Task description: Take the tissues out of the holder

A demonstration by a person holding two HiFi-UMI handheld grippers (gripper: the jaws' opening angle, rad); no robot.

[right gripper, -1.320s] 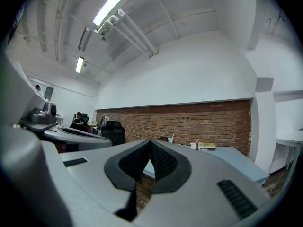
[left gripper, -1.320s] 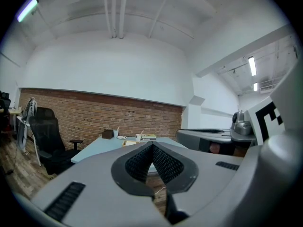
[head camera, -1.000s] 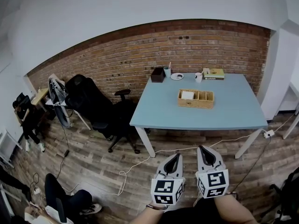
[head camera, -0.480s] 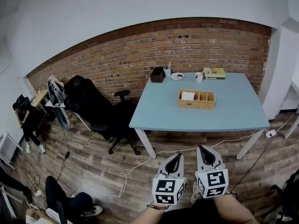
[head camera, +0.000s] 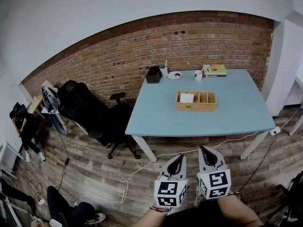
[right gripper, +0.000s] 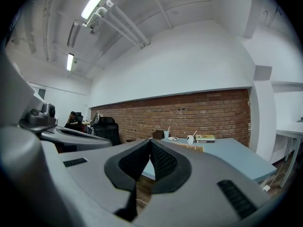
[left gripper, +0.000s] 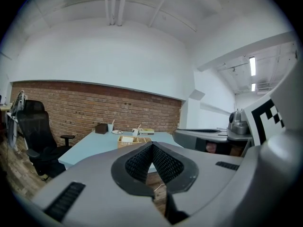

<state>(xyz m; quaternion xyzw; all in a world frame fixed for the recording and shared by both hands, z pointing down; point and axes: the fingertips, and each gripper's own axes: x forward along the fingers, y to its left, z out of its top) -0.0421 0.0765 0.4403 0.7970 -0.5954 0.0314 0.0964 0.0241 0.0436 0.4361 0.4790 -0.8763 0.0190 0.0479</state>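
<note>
While they hang near, over the floor (head camera: 94, 174), the left gripper (head camera: 179, 157) and right gripper (head camera: 204, 149) are both pressed closed with nothing inside. Farther off, the tissues (head camera: 186, 97) sit in the holder's (head camera: 207, 107) left end on the table (head camera: 236, 119).

Backed by a red brick wall (head camera: 118, 56) under white plaster, with a pale blue desk (head camera: 232, 119) against it, black office chairs (head camera: 83, 110) off its left edge, white cables (head camera: 137, 170) trailing over the wood-plank floor (head camera: 90, 174).
</note>
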